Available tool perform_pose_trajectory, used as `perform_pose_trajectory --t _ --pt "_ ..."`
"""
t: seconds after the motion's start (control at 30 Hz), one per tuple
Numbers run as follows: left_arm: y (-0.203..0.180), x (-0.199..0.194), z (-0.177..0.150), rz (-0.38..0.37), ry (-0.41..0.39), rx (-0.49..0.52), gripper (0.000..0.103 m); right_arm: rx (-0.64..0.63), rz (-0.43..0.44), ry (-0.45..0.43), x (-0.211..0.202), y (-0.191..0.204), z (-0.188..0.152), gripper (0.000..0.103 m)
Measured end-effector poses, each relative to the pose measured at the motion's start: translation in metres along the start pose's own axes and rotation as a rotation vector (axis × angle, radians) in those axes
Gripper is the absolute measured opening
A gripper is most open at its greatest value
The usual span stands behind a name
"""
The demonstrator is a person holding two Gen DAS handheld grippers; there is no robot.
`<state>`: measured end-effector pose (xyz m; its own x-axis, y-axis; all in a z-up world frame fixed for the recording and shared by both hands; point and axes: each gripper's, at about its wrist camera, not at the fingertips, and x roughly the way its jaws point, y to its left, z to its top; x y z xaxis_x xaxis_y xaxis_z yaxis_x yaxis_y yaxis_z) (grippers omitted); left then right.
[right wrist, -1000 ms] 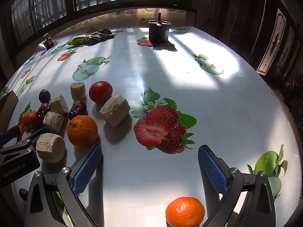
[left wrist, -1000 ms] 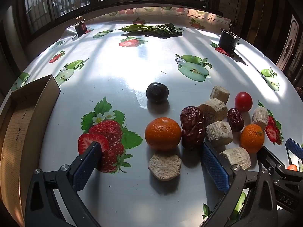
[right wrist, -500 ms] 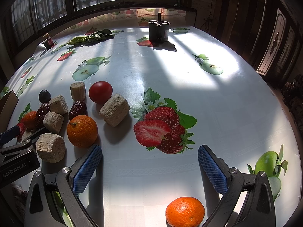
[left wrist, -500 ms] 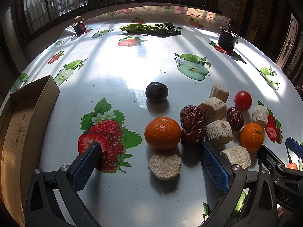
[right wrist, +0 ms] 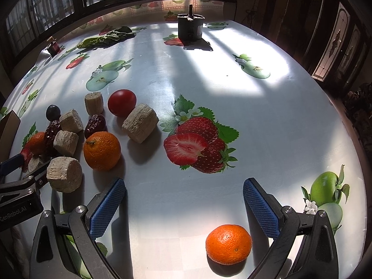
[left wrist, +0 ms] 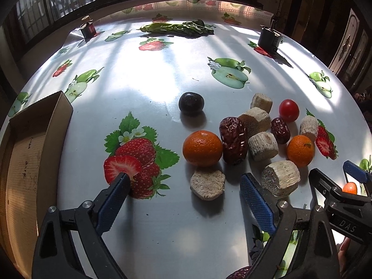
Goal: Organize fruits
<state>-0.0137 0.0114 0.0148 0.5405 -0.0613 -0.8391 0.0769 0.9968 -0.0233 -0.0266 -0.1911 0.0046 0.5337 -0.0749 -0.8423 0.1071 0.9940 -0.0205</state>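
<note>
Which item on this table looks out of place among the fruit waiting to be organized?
One tangerine lies alone near the table's front edge, just in front of the right hand-held gripper, well apart from the main cluster of tangerines, red dates and beige cut chunks. Nothing looks spilled or damaged.

**Readable marks**

- "DAS", white letters on black body of right tongs (left wrist: 355, 179), seen lower right in left wrist view.
- "GenRobot.AI", white on black body of left tongs (right wrist: 14, 165), lower left in right wrist view; first letter clipped at edge.
- Cardboard box (left wrist: 28, 162): faint pen scribbles on inner floor, illegible.
- Small jar (left wrist: 88, 26) label: too small to read.
</note>
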Motion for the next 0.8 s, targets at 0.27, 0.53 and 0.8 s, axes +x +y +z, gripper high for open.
perform_pose_trajectory --t 0.27,0.53,0.8 --pt "0.027 -0.110 -0.014 0.064 -0.322 -0.043 0.095 0.052 0.002 -0.117 -0.045 0.000 -0.010 0.101" --pt "0.066 -0.161 -0.029 0.124 -0.441 -0.148 0.095 0.103 -0.069 -0.541 -0.143 0.026 -0.051 0.101" --pt "0.086 -0.170 -0.046 0.126 -0.445 -0.166 0.095 0.051 -0.043 -0.556 -0.161 0.053 -0.056 0.102"
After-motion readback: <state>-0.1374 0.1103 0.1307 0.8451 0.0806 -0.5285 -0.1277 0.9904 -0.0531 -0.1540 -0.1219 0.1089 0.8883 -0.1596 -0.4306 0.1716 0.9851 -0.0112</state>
